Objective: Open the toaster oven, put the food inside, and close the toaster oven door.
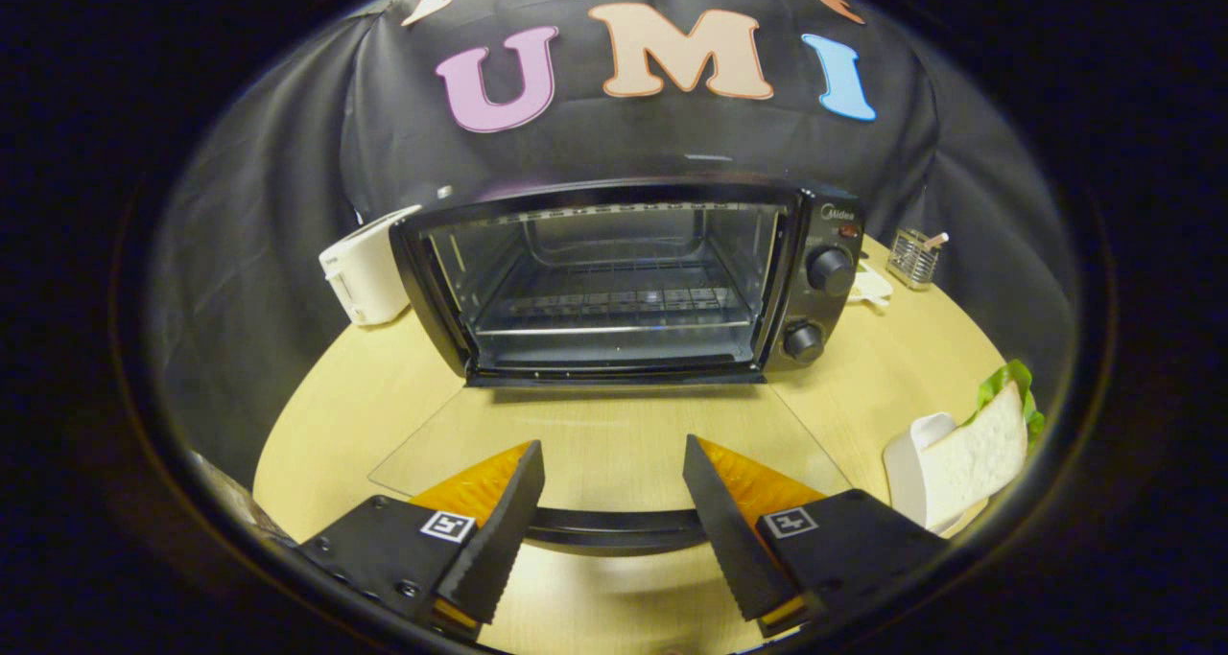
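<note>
Two fingers of the gripper (614,468) stand spread wide apart, gripping nothing; the dark handle bar (614,528) of the toaster oven's door crosses the gap between them, touching neither that I can see. Toaster oven (628,281) sits on the pale wooden desk (355,396), straight ahead of the fingers and beyond them. Its glass door (604,444) is dropped fully open, lying flat toward the fingers from the oven's front edge, desk grain visible through the pane. Inside the oven: a wire rack (614,302) about mid-height, cavity otherwise bare. Two round knobs on the oven's right-hand panel, upper knob (830,270) above lower knob (803,340). Food: a sandwich (979,439) of white bread with green leaf showing behind it, leaning upright in a white holder (911,468), well to the right of the oven's open door and near the right finger, still outside the oven. Left of the oven, just beside its wall, a white appliance (365,276). Behind the oven to its right, a small wire basket (913,257) with something stick-like in it; too small to tell more.
</note>
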Action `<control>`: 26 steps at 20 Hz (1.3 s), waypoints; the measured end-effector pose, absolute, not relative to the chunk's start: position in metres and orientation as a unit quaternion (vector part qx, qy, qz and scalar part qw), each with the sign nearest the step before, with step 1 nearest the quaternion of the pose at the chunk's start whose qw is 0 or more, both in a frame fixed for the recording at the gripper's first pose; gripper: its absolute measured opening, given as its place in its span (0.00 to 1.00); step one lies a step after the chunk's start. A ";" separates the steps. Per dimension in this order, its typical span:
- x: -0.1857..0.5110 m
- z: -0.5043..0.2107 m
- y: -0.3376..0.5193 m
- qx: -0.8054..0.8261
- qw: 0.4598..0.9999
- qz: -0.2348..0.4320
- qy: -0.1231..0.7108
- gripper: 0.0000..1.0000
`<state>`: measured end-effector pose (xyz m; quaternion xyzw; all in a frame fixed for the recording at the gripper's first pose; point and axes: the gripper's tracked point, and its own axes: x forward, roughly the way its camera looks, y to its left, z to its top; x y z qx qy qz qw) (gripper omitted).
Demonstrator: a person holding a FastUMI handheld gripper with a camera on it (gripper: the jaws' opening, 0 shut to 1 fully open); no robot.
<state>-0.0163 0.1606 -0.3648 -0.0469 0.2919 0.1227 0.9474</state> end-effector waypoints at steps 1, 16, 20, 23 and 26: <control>-0.015 -0.369 0.161 -0.051 0.946 0.123 0.297 0.93; -0.012 -0.374 0.139 -0.073 0.928 0.160 0.329 0.93; -0.013 -0.308 0.115 -0.023 0.933 0.184 0.309 0.92; -0.017 -0.264 0.077 -0.008 0.930 0.189 0.315 0.92; -0.024 -0.224 0.033 0.013 0.922 0.194 0.333 0.92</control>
